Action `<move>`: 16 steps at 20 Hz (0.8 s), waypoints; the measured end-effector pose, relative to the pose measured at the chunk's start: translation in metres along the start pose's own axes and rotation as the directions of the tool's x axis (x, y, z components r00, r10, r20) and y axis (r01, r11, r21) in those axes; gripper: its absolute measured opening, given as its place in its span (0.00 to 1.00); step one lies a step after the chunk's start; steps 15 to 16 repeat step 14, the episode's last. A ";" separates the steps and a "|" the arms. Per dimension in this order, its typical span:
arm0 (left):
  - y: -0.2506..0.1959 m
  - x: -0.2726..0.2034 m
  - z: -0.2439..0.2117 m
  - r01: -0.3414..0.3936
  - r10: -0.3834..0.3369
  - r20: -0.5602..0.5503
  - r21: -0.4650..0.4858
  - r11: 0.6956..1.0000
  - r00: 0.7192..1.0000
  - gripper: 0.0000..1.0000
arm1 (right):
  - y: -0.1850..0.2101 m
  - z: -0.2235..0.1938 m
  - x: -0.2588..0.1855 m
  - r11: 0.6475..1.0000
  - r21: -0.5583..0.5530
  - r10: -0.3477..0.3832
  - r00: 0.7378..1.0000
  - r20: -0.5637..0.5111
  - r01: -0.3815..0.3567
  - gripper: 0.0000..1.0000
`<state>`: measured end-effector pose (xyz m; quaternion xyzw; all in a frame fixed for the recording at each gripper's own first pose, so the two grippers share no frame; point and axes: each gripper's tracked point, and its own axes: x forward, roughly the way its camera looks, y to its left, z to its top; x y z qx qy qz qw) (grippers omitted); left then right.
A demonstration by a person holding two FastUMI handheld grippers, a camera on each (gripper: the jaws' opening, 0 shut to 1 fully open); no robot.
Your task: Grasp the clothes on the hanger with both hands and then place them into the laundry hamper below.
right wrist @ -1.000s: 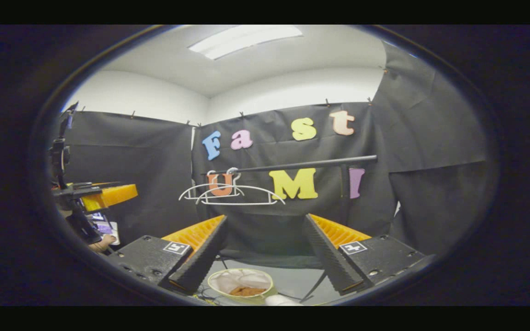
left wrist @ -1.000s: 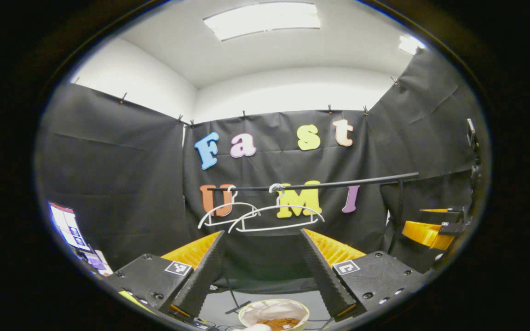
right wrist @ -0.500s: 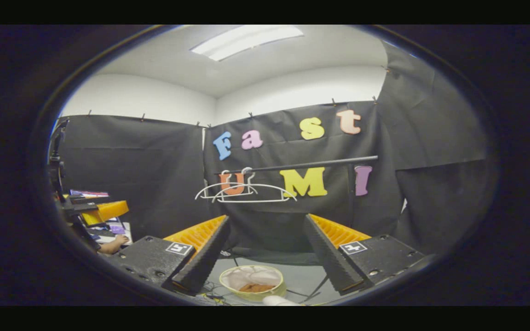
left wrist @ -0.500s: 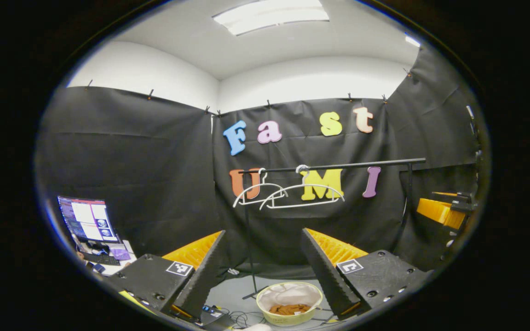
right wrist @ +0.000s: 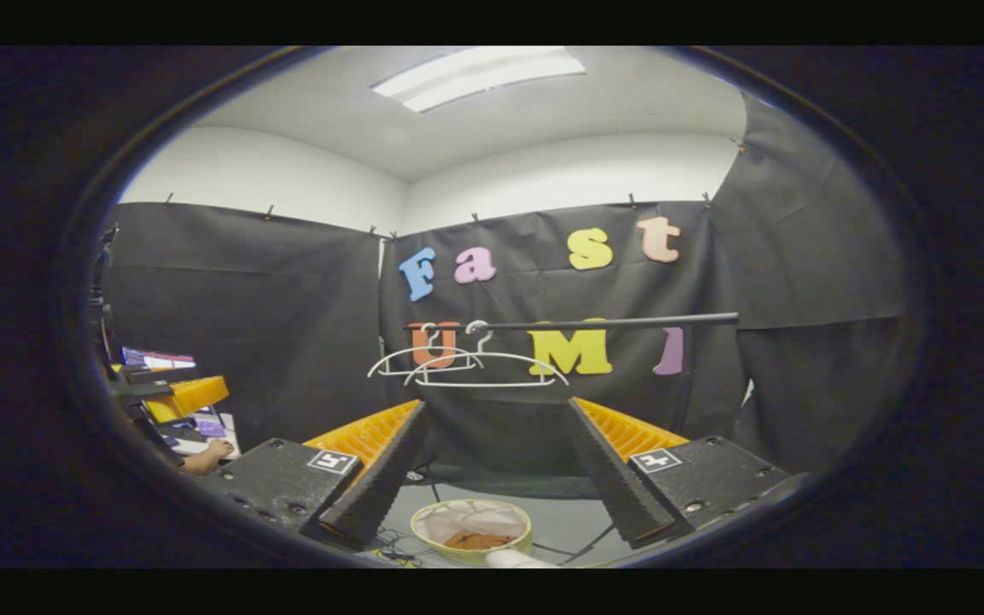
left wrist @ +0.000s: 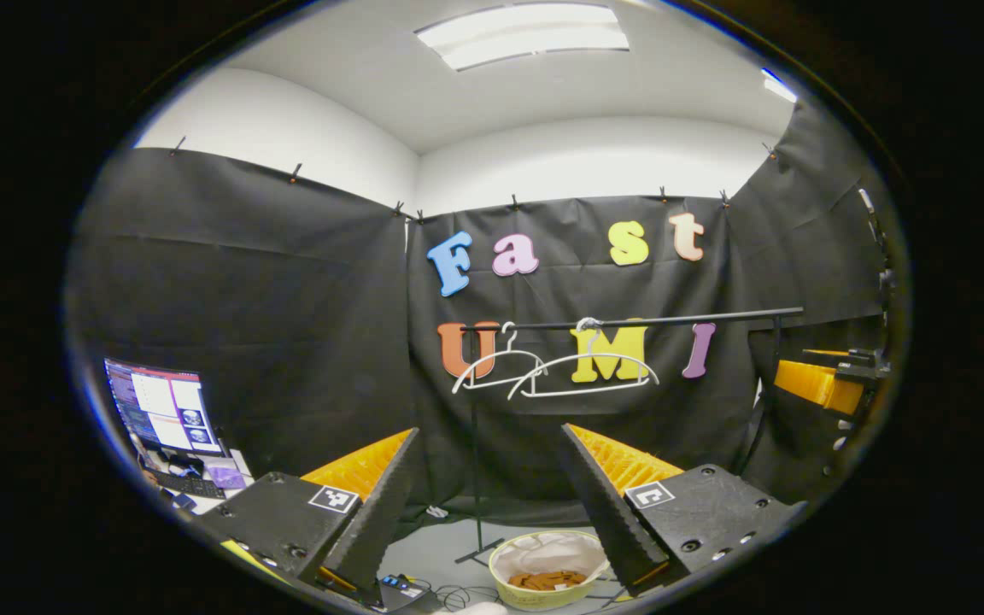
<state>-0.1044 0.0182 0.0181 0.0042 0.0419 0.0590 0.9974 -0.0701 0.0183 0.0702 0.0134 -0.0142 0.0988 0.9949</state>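
Two bare white hangers (left wrist: 588, 356) (right wrist: 482, 354) hang on a black rail (left wrist: 671, 319) (right wrist: 612, 323) before the back wall. Below it on the floor stands the laundry hamper (left wrist: 505, 581) (right wrist: 424, 540), yellow-rimmed with a white liner. A brown-orange garment (left wrist: 548, 581) (right wrist: 475, 540) lies inside it. My left gripper (left wrist: 489, 431) is open and holds nothing, well back from the rail. My right gripper (right wrist: 497, 405) is open too, also far from the hangers. Each one shows at the other view's edge, the left gripper (right wrist: 176, 395) and the right gripper (left wrist: 817, 384).
The rail's thin black stand (left wrist: 475, 478) reaches the grey floor beside the hamper. A lit monitor (left wrist: 159, 406) and a keyboard sit at the far left, with a person's hand (right wrist: 208, 457) near them. Cables lie on the floor by the left finger.
Both grippers have drawn back from the rail, so hangers look smaller and the hamper shows more fully. The monitor has come into the left gripper view. Both stay open.
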 end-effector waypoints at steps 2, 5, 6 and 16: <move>0.015 0.003 0.000 0.000 0.000 0.010 -0.002 1.000 1.000 0.99 | 0.011 -0.002 0.003 1.000 0.001 -0.006 1.000 0.000 0.006 1.00; 0.039 0.007 -0.003 -0.001 0.001 0.012 0.004 1.000 1.000 0.99 | 0.027 -0.008 0.010 1.000 0.012 -0.011 1.000 -0.008 0.011 1.00; 0.044 0.007 -0.003 0.001 -0.001 0.014 0.004 1.000 1.000 0.99 | 0.031 -0.011 0.011 1.000 0.012 -0.014 1.000 -0.012 0.014 1.00; 0.058 0.019 -0.007 -0.003 0.003 0.015 -0.017 1.000 1.000 1.00 | 0.050 -0.019 0.019 1.000 -0.015 -0.005 1.000 -0.012 0.005 1.00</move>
